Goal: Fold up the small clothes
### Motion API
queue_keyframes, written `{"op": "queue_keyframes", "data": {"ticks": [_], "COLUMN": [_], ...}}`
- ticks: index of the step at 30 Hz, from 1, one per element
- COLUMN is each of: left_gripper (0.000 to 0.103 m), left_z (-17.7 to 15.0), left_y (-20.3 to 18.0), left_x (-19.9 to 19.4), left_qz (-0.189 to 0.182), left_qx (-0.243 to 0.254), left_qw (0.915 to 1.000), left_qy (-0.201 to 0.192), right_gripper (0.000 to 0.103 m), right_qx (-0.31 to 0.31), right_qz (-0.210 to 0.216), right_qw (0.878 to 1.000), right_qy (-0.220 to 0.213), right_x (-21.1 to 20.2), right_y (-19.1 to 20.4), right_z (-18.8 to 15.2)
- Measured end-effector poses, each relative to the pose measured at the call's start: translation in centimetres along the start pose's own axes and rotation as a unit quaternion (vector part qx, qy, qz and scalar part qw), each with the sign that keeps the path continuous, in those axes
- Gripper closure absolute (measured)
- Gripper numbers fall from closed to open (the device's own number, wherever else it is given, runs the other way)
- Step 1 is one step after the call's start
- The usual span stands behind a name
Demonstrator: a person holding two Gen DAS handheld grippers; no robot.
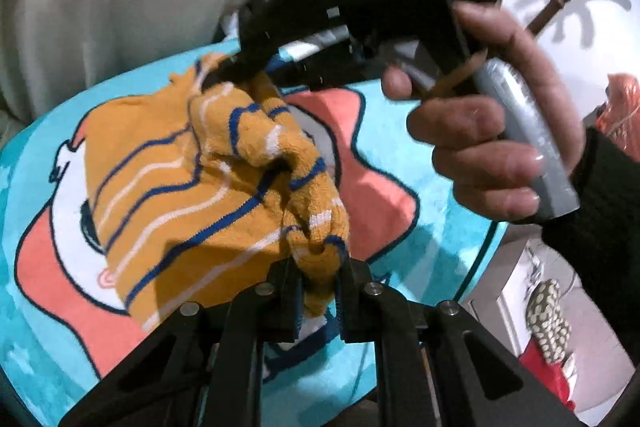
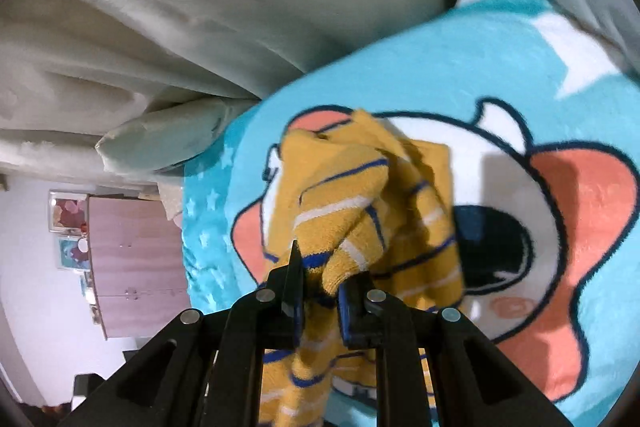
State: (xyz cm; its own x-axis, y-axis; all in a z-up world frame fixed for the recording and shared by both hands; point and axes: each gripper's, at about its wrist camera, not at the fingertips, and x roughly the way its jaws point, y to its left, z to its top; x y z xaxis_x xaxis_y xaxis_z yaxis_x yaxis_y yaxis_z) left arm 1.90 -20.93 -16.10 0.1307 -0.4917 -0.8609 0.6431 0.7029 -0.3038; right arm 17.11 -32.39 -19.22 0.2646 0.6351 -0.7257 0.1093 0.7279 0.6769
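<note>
Mustard knit garment (image 1: 188,187) with blue and white stripes sat mid-frame in both views, bunched and lifted off a turquoise cartoon-print blanket (image 1: 436,267). Left hand-held gripper (image 1: 318,291) had its fingers pressed together on a fold of the knit at lower centre of the left wrist view. Right hand-held gripper (image 2: 320,297) was pinching another bunched fold at lower centre of its own view; in the left view the same tool showed in the upper centre, tips buried in the garment's far edge, with the person's right hand (image 1: 492,131) around its grey handle at right. Garment stretched between the two grips, body sagging to the lower left. Blanket print: white character with coral patches and dark outlines. Beige fabric (image 2: 180,7) filled the upper left of both views. Wooden cabinet (image 2: 132,263) at left edge of the right view. Motion blur throughout.
</note>
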Motion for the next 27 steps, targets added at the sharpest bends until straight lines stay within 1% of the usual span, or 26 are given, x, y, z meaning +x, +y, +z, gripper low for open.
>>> {"op": "queue_keyframes", "data": {"ticks": [1,4,5,6,7,8,9,10,11,12,13,14,15,16,17,18,20,21,22,24,25,26,27], "left_gripper": [0.091,0.091,0.091,0.090,0.088,0.086,0.084,0.081,0.079,0.078,0.072,0.057,0.047,0.033,0.032,0.032,0.032,0.032,0.032,0.032,0.032,0.032,0.031], "left_z": [0.0,0.4,0.6,0.8,1.1,0.9,0.6,0.3,-0.2,-0.6,-1.0,-1.4,-2.1,-2.5,-3.0,-3.4,-3.9,-4.3,-4.3,-5.0,-5.5,-5.8,-6.0], "left_y": [-0.1,0.7,1.2,1.0,0.5,0.6,0.8,1.0,1.3,1.6,2.0,2.6,3.6,4.5,5.6,6.7,8.6,9.8,10.4,12.6,13.0,13.3,13.3], "left_x": [-0.3,-1.0,-0.4,0.4,2.0,3.3,4.6,5.1,4.9,4.4,3.4,2.4,1.0,0.1,-0.8,-1.5,-2.0,-2.0,-1.9,-1.2,-1.0,-0.7,-0.6], "left_qz": [-0.002,-0.010,-0.009,-0.005,0.000,-0.001,-0.012,-0.031,-0.048,-0.053,-0.058,-0.061,-0.065,-0.062,-0.054,-0.043,-0.010,0.002,0.007,0.014,0.010,0.010,0.023], "left_qx": [0.000,-0.011,-0.014,-0.018,-0.019,-0.017,-0.023,-0.029,-0.036,-0.035,-0.033,-0.038,-0.055,-0.070,-0.086,-0.097,-0.124,-0.147,-0.165,-0.212,-0.223,-0.227,-0.218], "left_qw": [1.0000,0.9997,0.9997,0.9998,0.9998,0.9997,0.9991,0.9981,0.9970,0.9969,0.9969,0.9966,0.9959,0.9953,0.9947,0.9943,0.9921,0.9890,0.9861,0.9769,0.9744,0.9737,0.9754], "left_qy": [-0.006,-0.017,-0.015,-0.009,0.002,0.014,0.033,0.046,0.049,0.046,0.043,0.040,0.032,0.024,0.015,0.013,0.015,0.015,0.018,0.025,0.023,0.019,0.017], "right_gripper": [0.089,0.089,0.089,0.089,0.088,0.088,0.088,0.083,0.080,0.071,0.057,0.052,0.050,0.047,0.043,0.037,0.033,0.033,0.033,0.033,0.033,0.033,0.035], "right_qx": [-0.010,-0.075,-0.099,-0.108,-0.110,-0.104,-0.090,-0.070,-0.043,-0.019,-0.003,0.007,0.013,0.017,0.019,0.017,0.010,0.010,0.010,0.014,0.017,0.018,0.021], "right_qz": [-0.002,-0.014,-0.022,-0.035,-0.053,-0.058,-0.066,-0.079,-0.078,-0.073,-0.070,-0.072,-0.072,-0.066,-0.052,-0.052,-0.074,-0.078,-0.078,-0.083,-0.092,-0.113,-0.135], "right_qw": [1.000,0.997,0.995,0.993,0.992,0.993,0.994,0.994,0.995,0.996,0.997,0.997,0.997,0.998,0.998,0.997,0.995,0.995,0.995,0.995,0.994,0.992,0.989], "right_qy": [-0.004,-0.021,-0.023,-0.021,-0.012,-0.004,0.009,0.024,0.033,0.037,0.035,0.022,0.001,-0.014,-0.036,-0.049,-0.065,-0.066,-0.063,-0.054,-0.051,-0.051,-0.049], "right_x": [-0.2,-1.2,-1.3,-1.0,-0.2,0.4,1.3,2.3,3.2,3.7,3.6,3.1,1.9,0.8,-0.8,-1.9,-3.5,-3.8,-3.8,-3.3,-3.1,-2.3,-1.7], "right_y": [0.4,2.7,3.4,3.4,2.7,1.7,-0.1,-2.3,-4.1,-5.6,-6.6,-7.1,-7.0,-6.7,-6.1,-5.5,-4.2,-3.9,-3.6,-3.5,-3.9,-4.1,-4.3], "right_z": [-0.1,-0.4,-0.3,-0.2,-0.1,0.1,0.2,0.2,0.2,-0.1,-0.4,-0.8,-1.3,-1.7,-2.5,-3.1,-5.0,-5.8,-6.7,-8.7,-9.3,-10.0,-10.3]}}
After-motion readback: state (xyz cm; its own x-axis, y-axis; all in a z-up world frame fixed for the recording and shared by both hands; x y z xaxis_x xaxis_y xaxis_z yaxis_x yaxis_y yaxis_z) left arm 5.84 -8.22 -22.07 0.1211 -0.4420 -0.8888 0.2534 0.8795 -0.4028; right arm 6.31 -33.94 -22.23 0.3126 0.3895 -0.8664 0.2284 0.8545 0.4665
